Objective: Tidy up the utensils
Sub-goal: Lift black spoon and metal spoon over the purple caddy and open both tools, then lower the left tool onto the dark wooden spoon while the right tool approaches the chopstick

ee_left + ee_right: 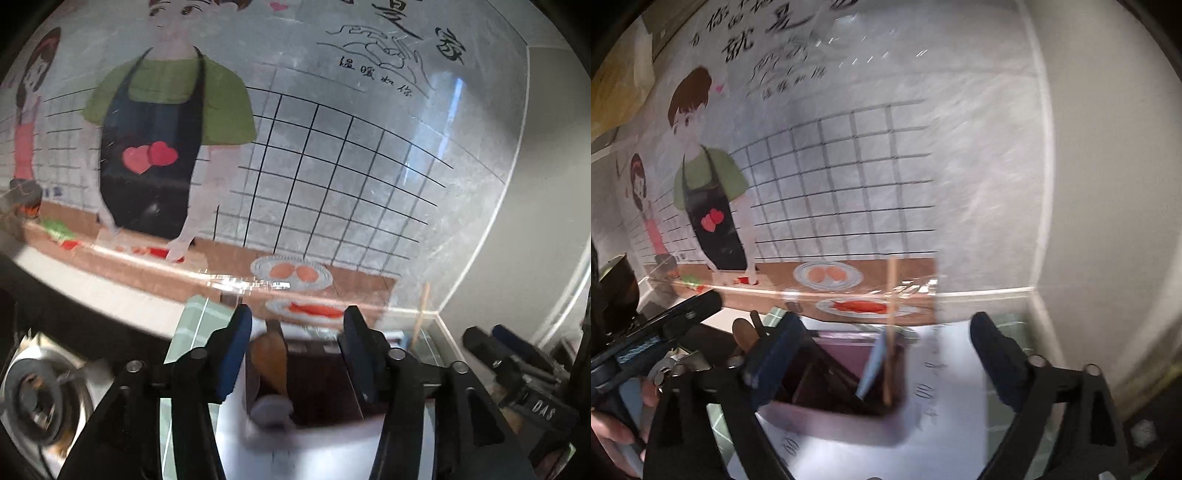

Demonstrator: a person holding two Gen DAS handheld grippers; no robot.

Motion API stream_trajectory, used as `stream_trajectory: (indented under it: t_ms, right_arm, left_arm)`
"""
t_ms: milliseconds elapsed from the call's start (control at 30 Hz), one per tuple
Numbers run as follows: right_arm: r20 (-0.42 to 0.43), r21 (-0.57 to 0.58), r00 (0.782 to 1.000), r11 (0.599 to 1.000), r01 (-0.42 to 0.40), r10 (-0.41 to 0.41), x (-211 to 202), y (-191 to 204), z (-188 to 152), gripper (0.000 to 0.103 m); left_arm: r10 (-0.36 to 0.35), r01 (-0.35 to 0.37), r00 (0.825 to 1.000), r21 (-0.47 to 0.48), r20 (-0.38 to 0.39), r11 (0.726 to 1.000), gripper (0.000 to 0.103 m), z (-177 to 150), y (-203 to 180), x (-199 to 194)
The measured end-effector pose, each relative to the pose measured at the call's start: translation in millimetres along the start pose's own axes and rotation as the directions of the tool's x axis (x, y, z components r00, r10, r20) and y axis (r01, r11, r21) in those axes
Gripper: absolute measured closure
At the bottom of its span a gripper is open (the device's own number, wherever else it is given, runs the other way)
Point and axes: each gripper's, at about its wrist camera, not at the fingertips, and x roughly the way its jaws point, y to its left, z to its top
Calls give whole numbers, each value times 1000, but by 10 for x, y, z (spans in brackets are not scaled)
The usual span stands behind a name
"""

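- Our left gripper [291, 354] and right gripper [886, 354], jaws spread and empty, hover over the holder [846, 369] near the counter's back corner.
- Spoon [271, 365] and chopsticks [891, 332] look dropped in; next we'd fetch another utensil.

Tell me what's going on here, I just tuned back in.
A person is sorting utensils into a dark holder box on a white sheet by the wall. Both claws are open and hold nothing. The left claw hovers over the box, where a wooden spoon leans inside. The right claw frames the other end, where a wooden chopstick stands upright in a compartment.
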Motion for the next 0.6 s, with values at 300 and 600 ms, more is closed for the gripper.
stream_trajectory:
  t_ms: [300,600]
  right_arm:
    - [-129,-113,991,993,28,-43,-517,-81,-349,1]
    - [-219,-300,967,952,57,-127,-711,-39,-993,1]
  left_arm:
    - [81,-70,990,94,-118,993,43,-657,-162,-468]
    - [52,-22,925,84,-376,996,43,-1437,-285,-370]
